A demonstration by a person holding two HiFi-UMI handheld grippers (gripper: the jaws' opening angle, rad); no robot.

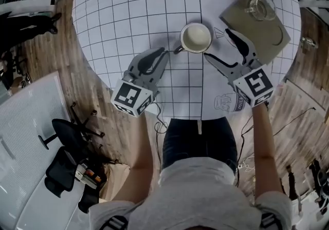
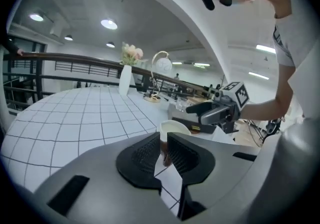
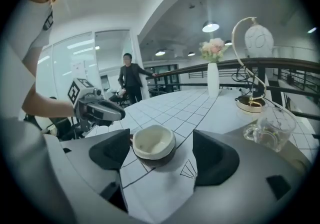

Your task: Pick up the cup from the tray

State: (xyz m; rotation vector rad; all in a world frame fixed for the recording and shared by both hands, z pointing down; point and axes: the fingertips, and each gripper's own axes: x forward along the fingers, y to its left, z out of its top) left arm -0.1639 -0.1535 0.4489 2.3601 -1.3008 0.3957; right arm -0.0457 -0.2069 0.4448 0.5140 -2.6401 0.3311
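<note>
A brown cup with a cream inside [image 1: 196, 37] stands on the white gridded table [image 1: 128, 8], off the tray. My left gripper [image 1: 165, 52] reaches it from the left, its jaws nearly together on the cup's handle [image 2: 163, 154]. From the right, my right gripper [image 1: 216, 43] stands open, with the brown cup [image 3: 154, 144] between its spread pads and close to the left one. A clear glass cup [image 1: 259, 8] sits on the olive tray [image 1: 267, 36] at the far right, beyond the right gripper; the right gripper view shows the glass cup [image 3: 270, 128] off to its right.
A white vase with flowers [image 3: 213, 75] and a gold arched stand [image 3: 250, 103] are at the table's far side. A person [image 3: 129, 83] stands beyond the table. The rounded table edge is just below both grippers, and a black chair [image 1: 67, 136] stands on the floor to the left.
</note>
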